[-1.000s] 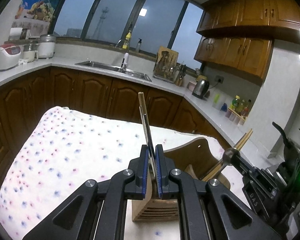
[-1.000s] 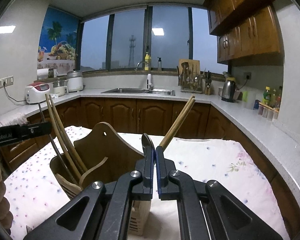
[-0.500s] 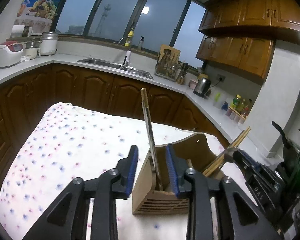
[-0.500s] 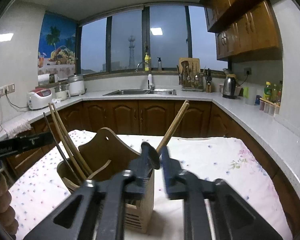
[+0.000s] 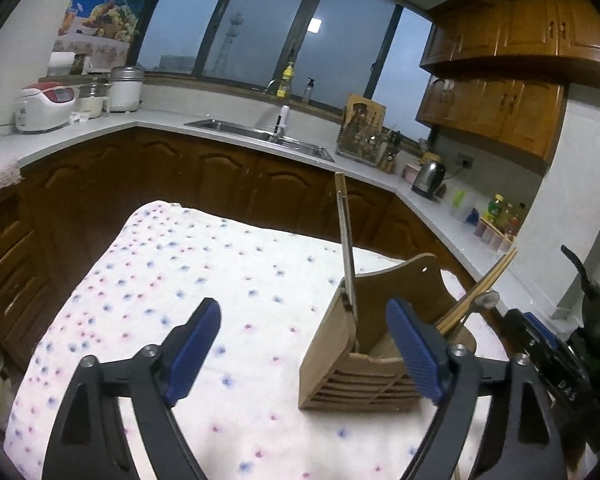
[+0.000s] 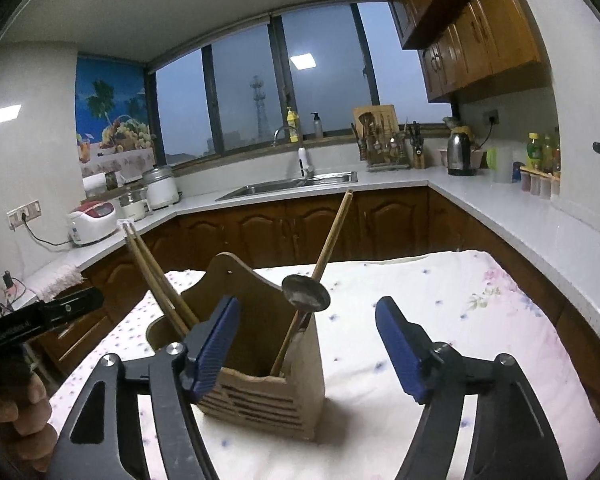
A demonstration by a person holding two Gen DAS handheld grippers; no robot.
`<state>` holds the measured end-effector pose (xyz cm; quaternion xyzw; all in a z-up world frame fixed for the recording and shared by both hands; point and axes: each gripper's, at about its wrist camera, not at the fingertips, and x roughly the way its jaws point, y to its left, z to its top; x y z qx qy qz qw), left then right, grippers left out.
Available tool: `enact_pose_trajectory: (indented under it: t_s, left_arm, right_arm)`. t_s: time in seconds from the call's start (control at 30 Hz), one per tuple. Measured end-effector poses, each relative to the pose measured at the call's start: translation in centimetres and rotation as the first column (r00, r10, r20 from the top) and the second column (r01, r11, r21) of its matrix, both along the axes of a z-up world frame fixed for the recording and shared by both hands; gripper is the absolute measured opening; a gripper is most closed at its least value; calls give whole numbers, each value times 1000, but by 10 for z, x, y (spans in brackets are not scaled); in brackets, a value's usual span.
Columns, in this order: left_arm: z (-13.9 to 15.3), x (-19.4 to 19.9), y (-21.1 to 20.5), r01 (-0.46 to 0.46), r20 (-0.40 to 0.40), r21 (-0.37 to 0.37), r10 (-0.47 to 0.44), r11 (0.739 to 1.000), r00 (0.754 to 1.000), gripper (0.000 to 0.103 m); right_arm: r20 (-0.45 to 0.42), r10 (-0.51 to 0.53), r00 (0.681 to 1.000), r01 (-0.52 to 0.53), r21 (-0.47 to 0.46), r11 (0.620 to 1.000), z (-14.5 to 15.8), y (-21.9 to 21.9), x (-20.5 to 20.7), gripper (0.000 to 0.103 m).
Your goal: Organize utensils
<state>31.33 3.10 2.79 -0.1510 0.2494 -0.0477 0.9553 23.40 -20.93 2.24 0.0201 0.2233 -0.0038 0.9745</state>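
A wooden utensil holder (image 5: pixel 364 364) stands on the flowered tablecloth (image 5: pixel 180 280); it also shows in the right wrist view (image 6: pixel 260 360). A long utensil handle (image 5: pixel 346 240) stands upright in its left compartment. Chopsticks (image 5: pixel 480 288) lean out on the right. In the right wrist view, chopsticks (image 6: pixel 156 276), a wooden stick (image 6: pixel 332 236) and a metal spoon (image 6: pixel 306 294) stand in the holder. My left gripper (image 5: pixel 304 352) is open and empty, just in front of the holder. My right gripper (image 6: pixel 306 350) is open and empty, its fingers either side of the holder.
The table's far edge faces dark wooden cabinets (image 5: pixel 220 184) under a white counter with a sink (image 5: pixel 260 140). The right gripper's body (image 5: pixel 560 360) sits right of the holder. The left gripper's body (image 6: pixel 40 316) and a hand (image 6: pixel 16 420) are at the left.
Both grippers opened and let go of the utensils, which now stand in the holder. Both have drawn back from it, and the jaws now stand wide apart.
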Motion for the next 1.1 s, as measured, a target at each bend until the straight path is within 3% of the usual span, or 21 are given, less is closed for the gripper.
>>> enact_pose_trajectory:
  t_s: [0.4, 0.77, 0.97, 1.1]
  left_arm:
    - [14, -53, 1, -9, 33, 36, 8, 999, 999, 99]
    - [19, -121, 15, -10, 57, 74, 6, 997, 998, 100]
    - [25, -181, 8, -45, 116, 151, 27, 988, 993, 100]
    - [40, -210, 2, -20, 159, 197, -12, 980, 987, 100]
  right_arm:
    - [23, 32, 999, -32, 22, 999, 21, 10, -34, 84]
    - [10, 37, 999, -38, 55, 998, 26, 12, -82, 89]
    - [1, 65, 998, -65, 78, 995, 26, 19, -128, 90]
    - [43, 81, 996, -83, 59, 995, 58, 22, -154, 91]
